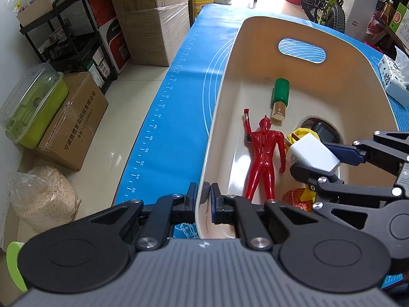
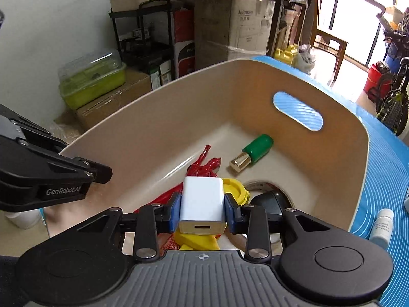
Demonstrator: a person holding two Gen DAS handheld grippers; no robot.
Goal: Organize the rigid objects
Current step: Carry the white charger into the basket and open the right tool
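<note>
The right gripper (image 2: 202, 208), jaws clamped on the white USB charger (image 2: 202, 204), prongs forward, hangs above the beige bin (image 2: 163, 117); the left gripper (image 1: 203, 199) pinches the bin's near rim.

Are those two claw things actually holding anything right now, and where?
The right gripper pinches a white USB charger by its flat sides; the left gripper clamps the beige bin by its rim.

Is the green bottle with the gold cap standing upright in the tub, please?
No, the green bottle lies on its side on the floor of the beige tub, gold cap pointing toward the camera.
</note>
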